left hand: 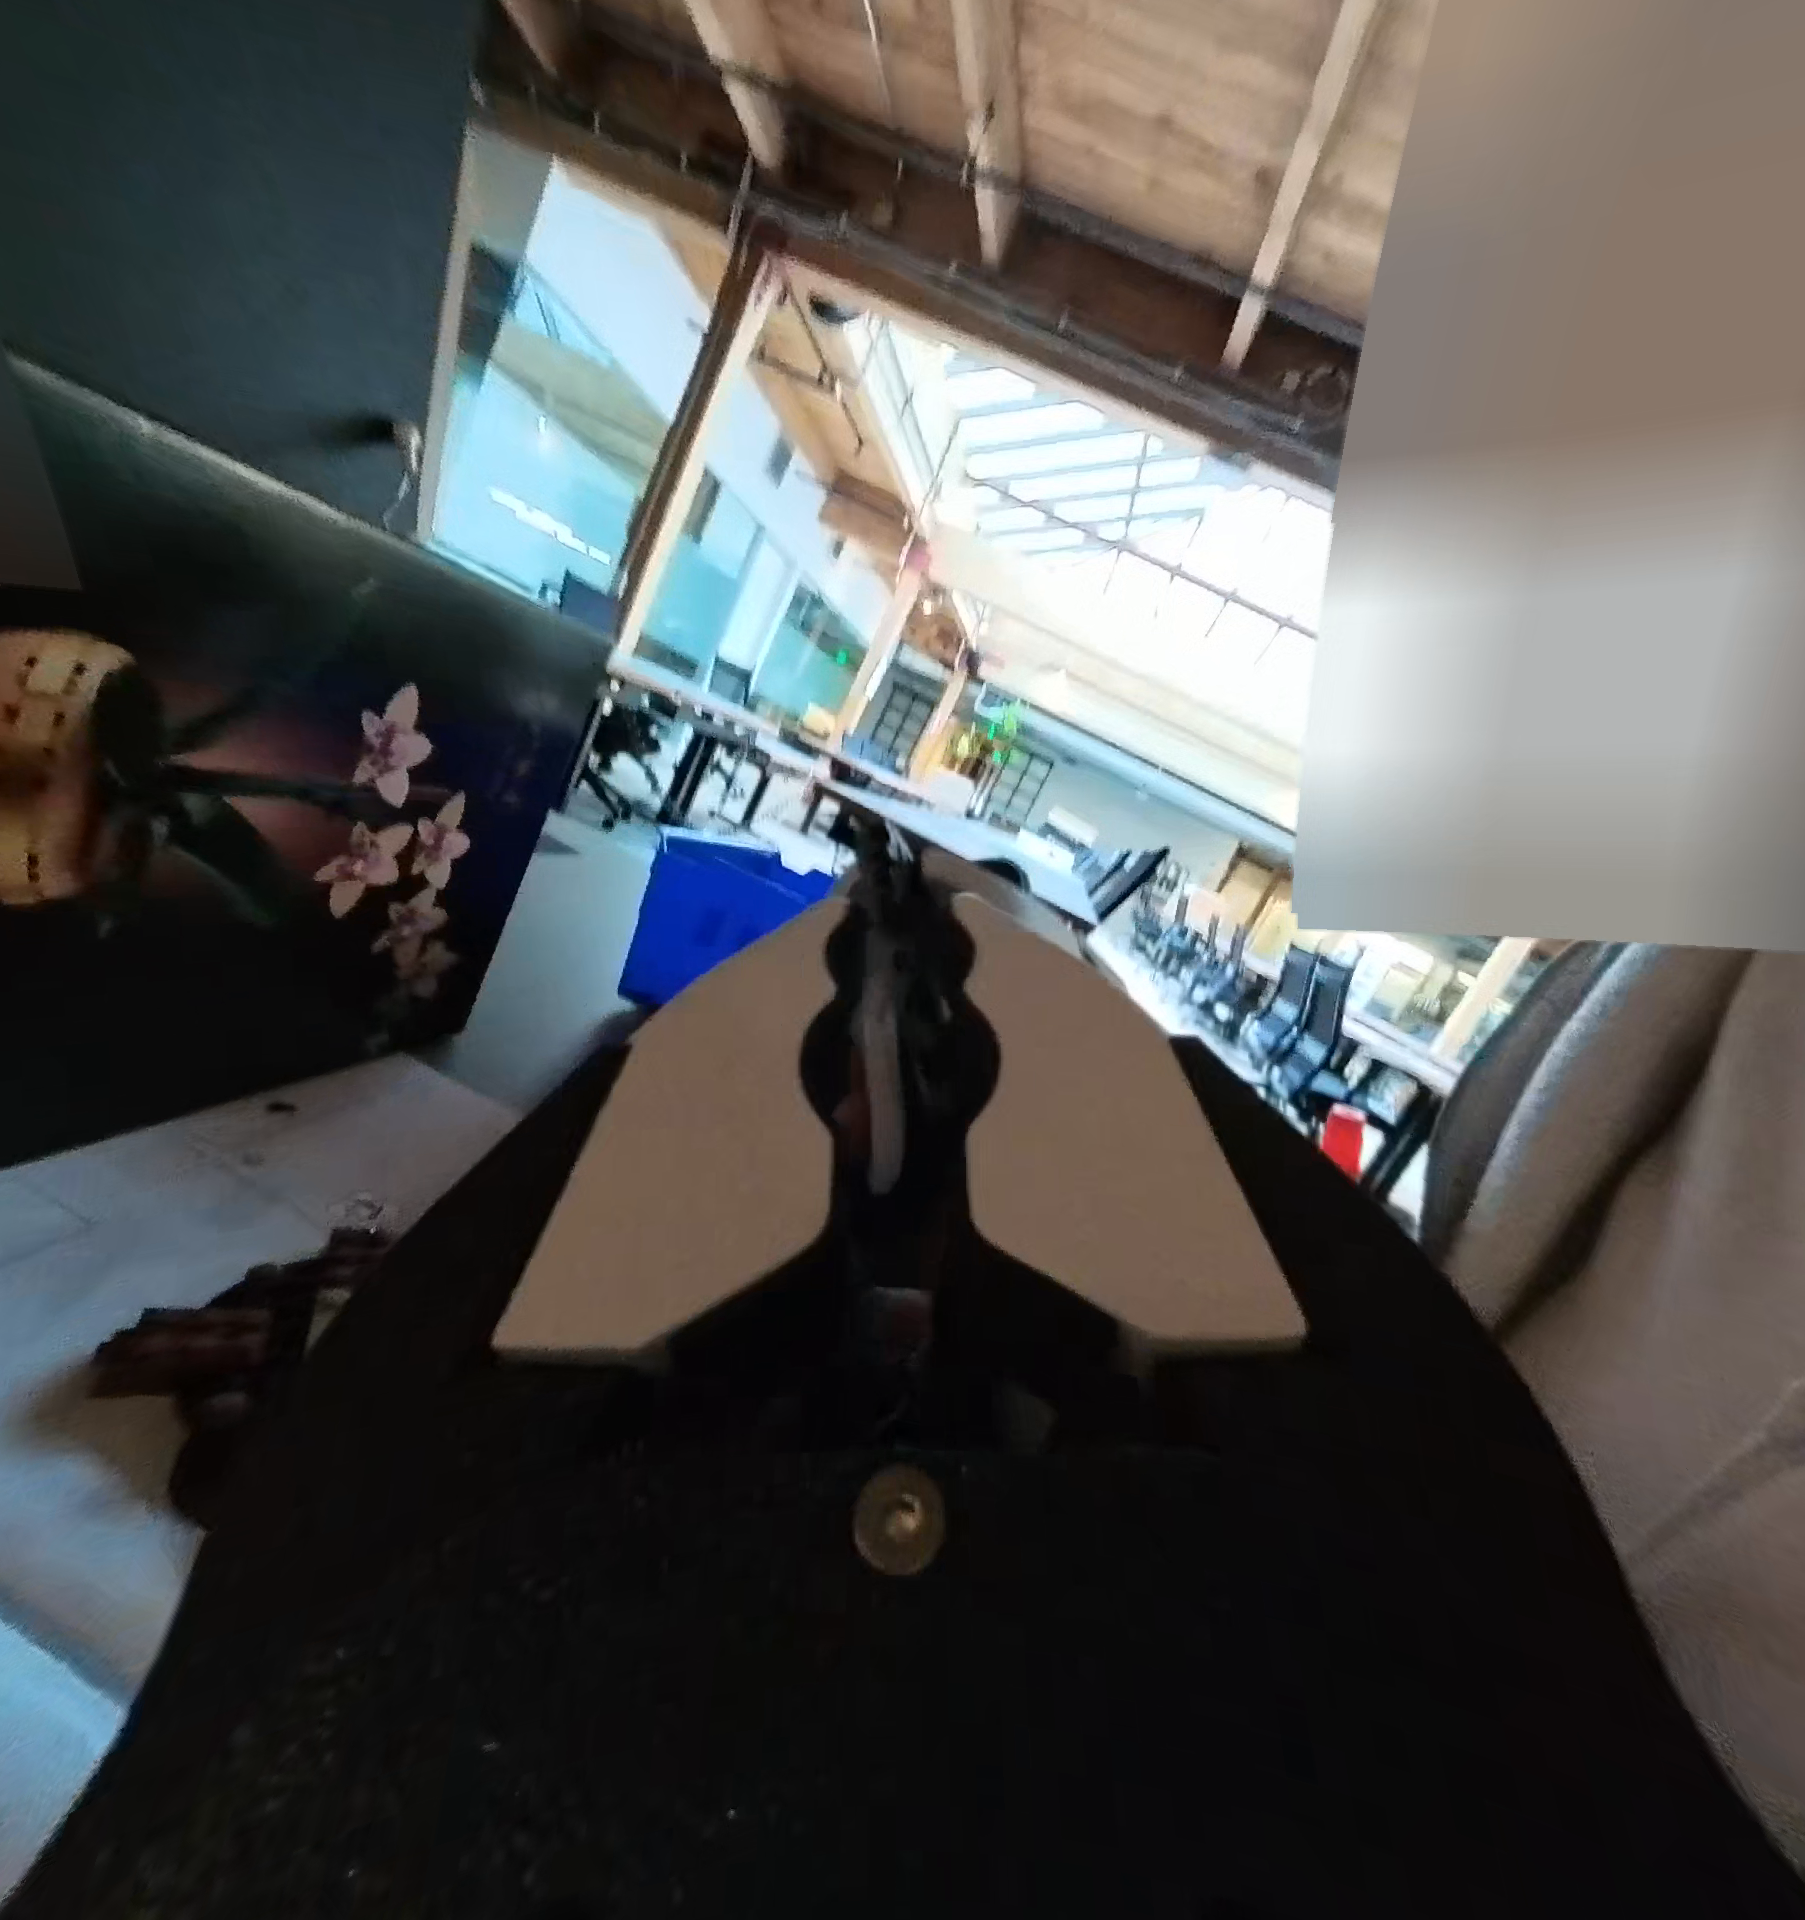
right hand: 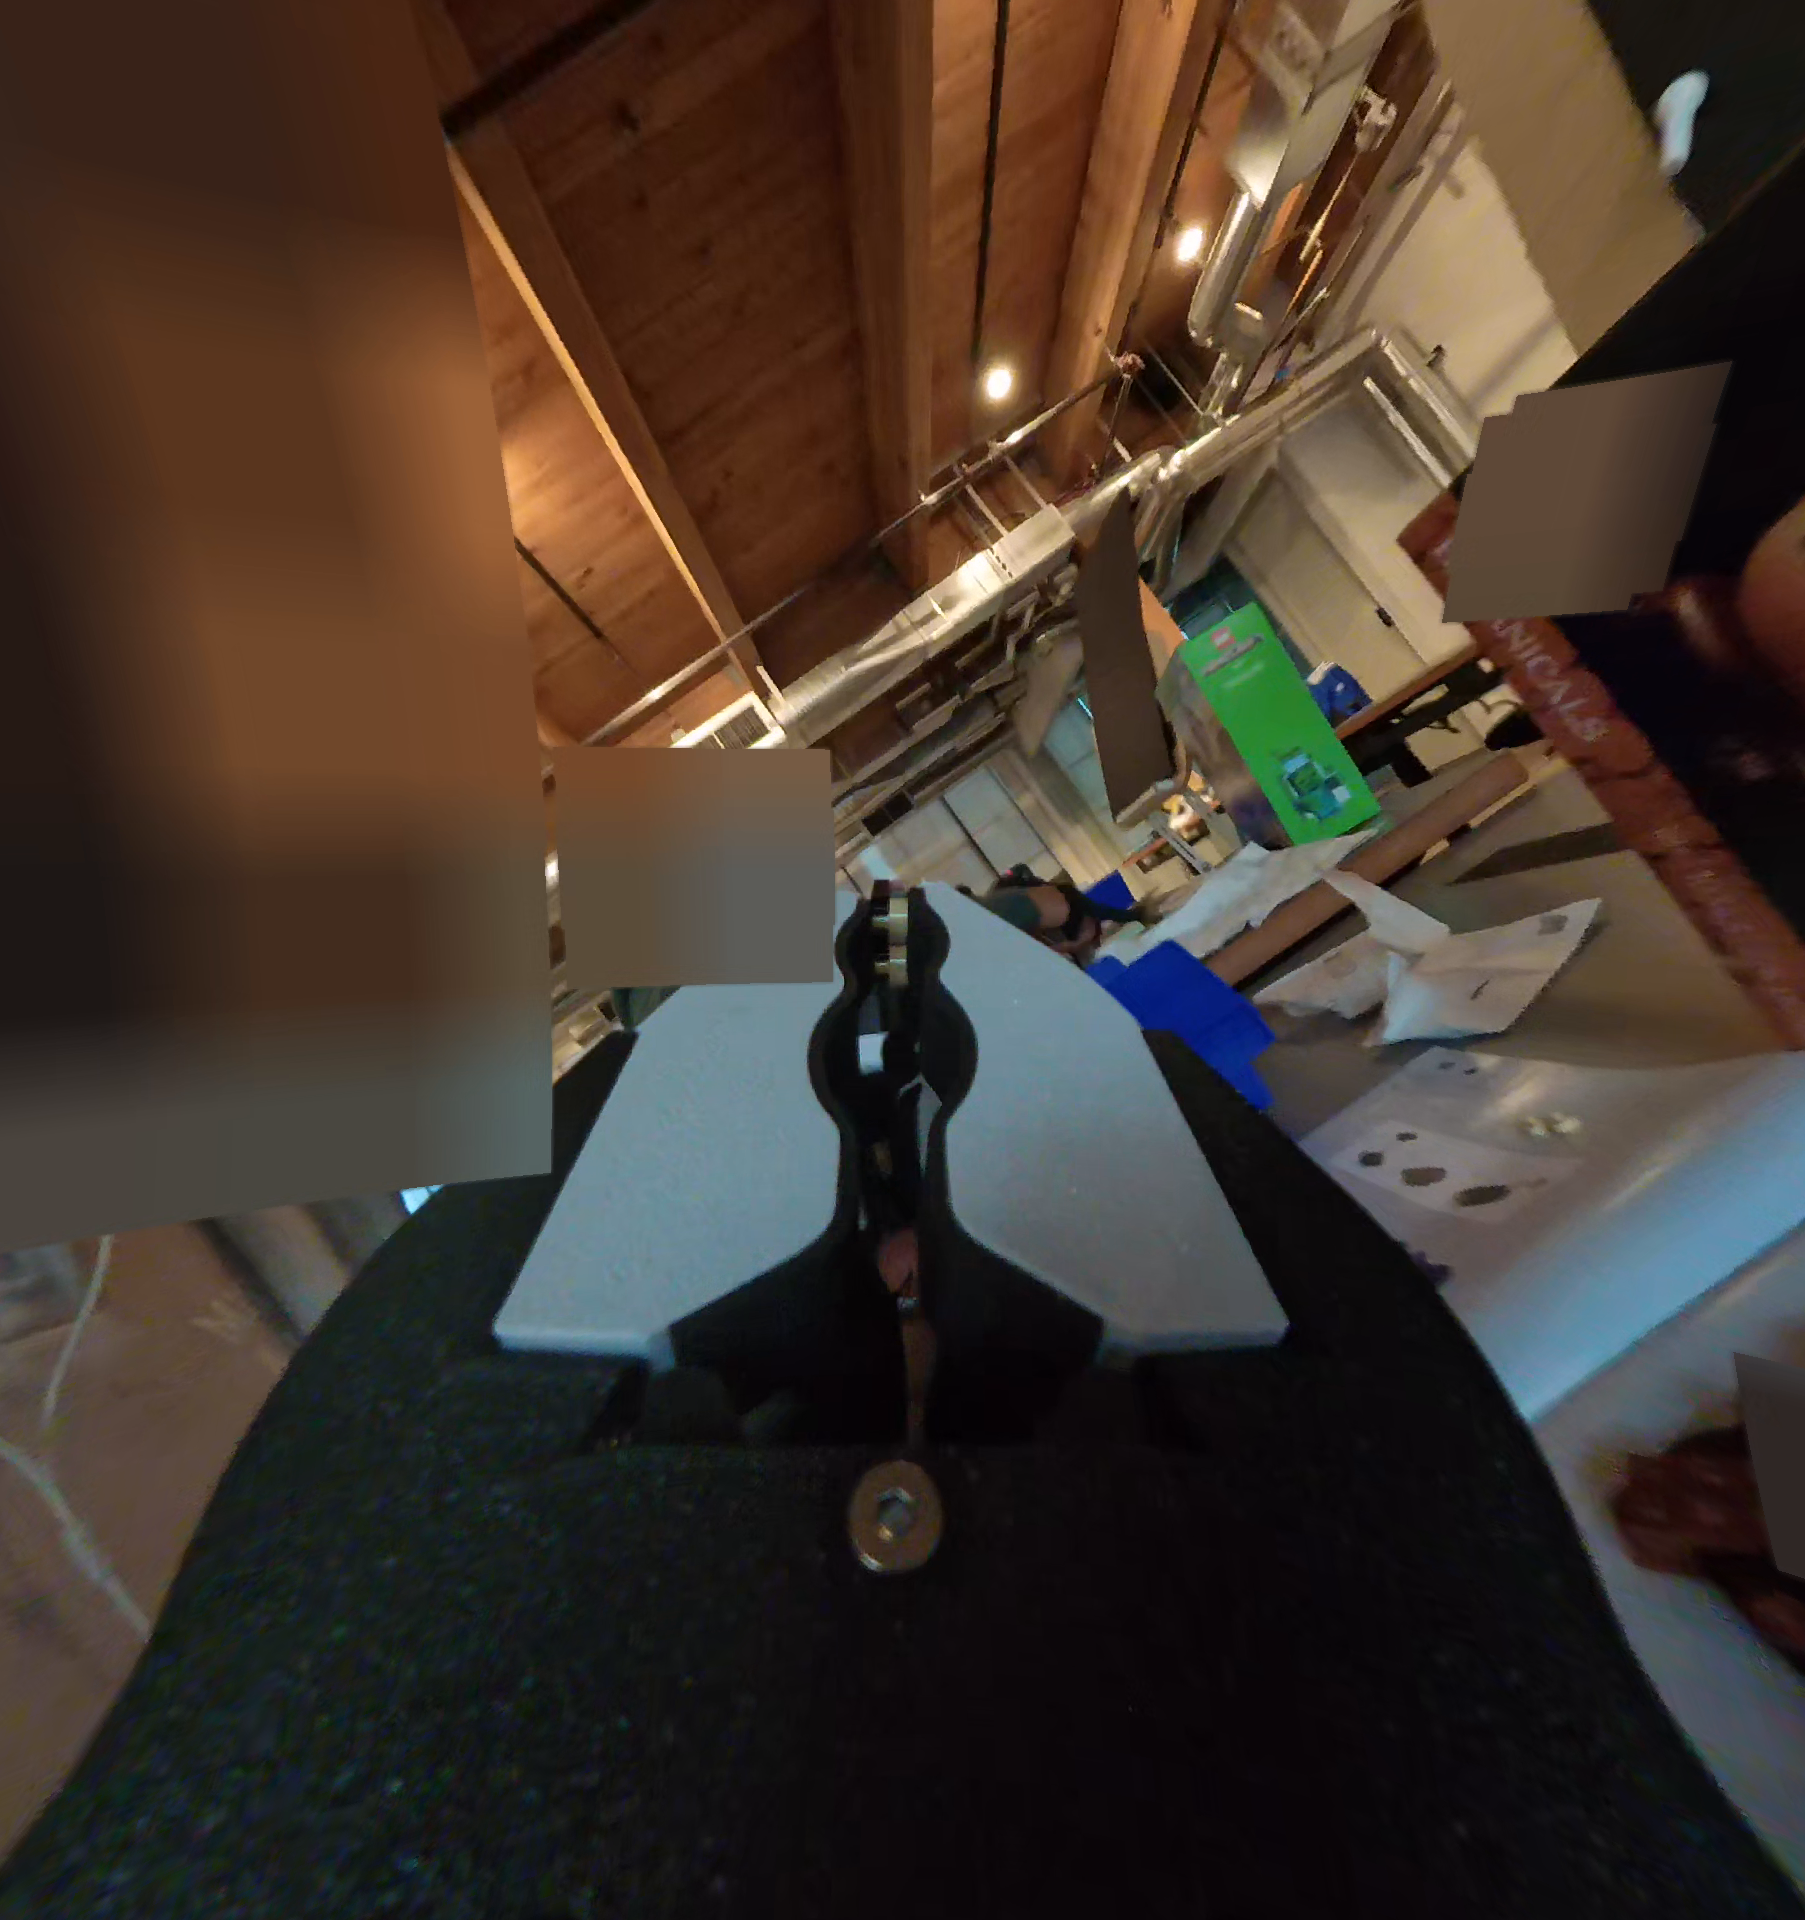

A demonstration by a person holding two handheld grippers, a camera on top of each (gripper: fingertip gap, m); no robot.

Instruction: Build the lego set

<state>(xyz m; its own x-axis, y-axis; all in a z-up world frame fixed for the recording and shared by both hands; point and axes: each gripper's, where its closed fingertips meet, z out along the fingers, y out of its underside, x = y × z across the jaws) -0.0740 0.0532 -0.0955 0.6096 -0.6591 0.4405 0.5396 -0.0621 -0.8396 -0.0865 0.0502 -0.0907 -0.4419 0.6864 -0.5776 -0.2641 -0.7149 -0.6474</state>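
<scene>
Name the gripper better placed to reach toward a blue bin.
Left, probably. The blue bin sits almost straight ahead of the left gripper, just left of its fingers. From the right gripper, the blue bins lie off to its right side.

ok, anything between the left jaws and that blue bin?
Nothing visible stands between the left gripper and the blue bin. Only a thin dark item, blurred, pokes out past the tips of the jaws.

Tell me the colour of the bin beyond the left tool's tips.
Blue bin, clearest in the left wrist view.
</scene>
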